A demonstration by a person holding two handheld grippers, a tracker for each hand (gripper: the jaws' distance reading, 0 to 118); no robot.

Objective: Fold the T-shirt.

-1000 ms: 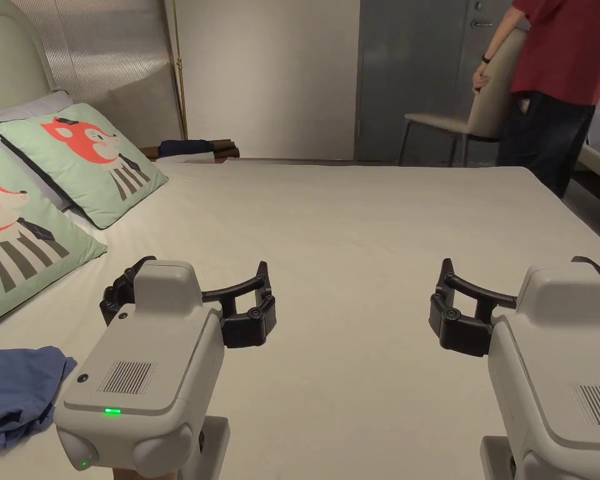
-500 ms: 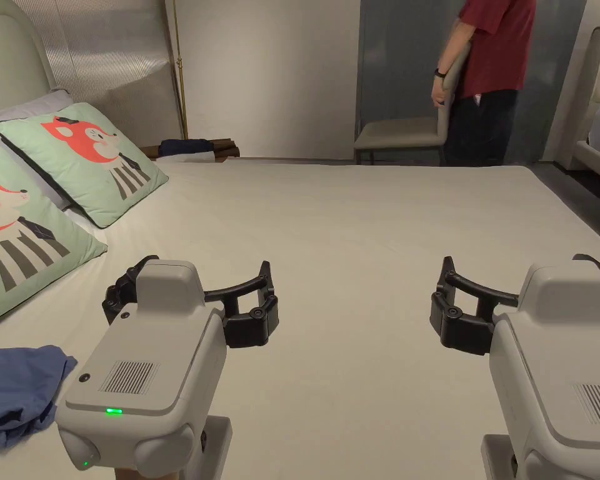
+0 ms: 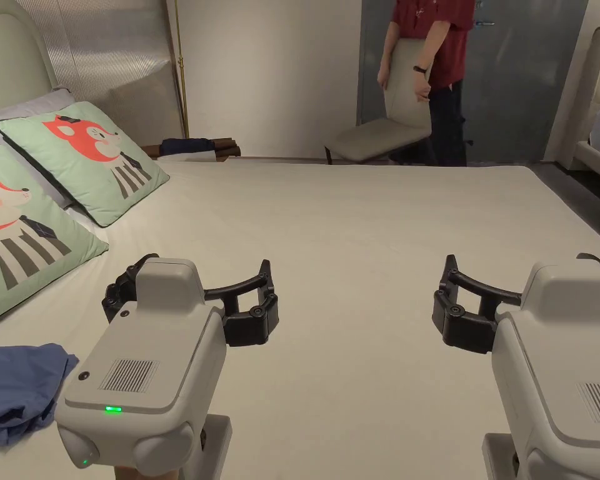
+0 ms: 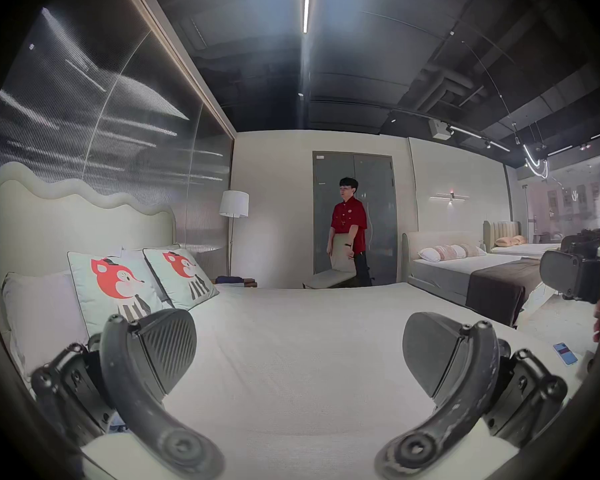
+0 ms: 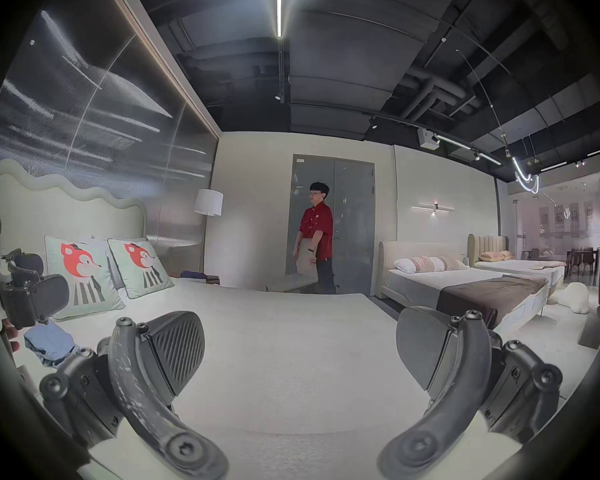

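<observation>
A crumpled blue T-shirt (image 3: 17,387) lies on the white bed (image 3: 355,219) near its front left edge, also seen in the right gripper view (image 5: 49,344). My left gripper (image 3: 204,265) hovers over the bed just right of the shirt, open and holding nothing (image 4: 298,345). My right gripper (image 3: 516,259) hovers farther right at the same height, open too, with bare sheet between its jaws (image 5: 300,345). Each gripper appears at the edge of the other's view: right gripper (image 4: 575,273), left gripper (image 5: 32,293).
Two fox-print pillows (image 3: 83,159) (image 3: 17,231) lean at the headboard on the left. Beyond the bed's far edge a person in a red shirt (image 3: 433,75) holds a beige chair (image 3: 380,134). A phone (image 4: 565,353) lies near the right edge. Other beds (image 4: 482,273) stand to the right.
The person with the chair has moved left across the back of the room. Both grippers have stayed open and almost still over the bed.
</observation>
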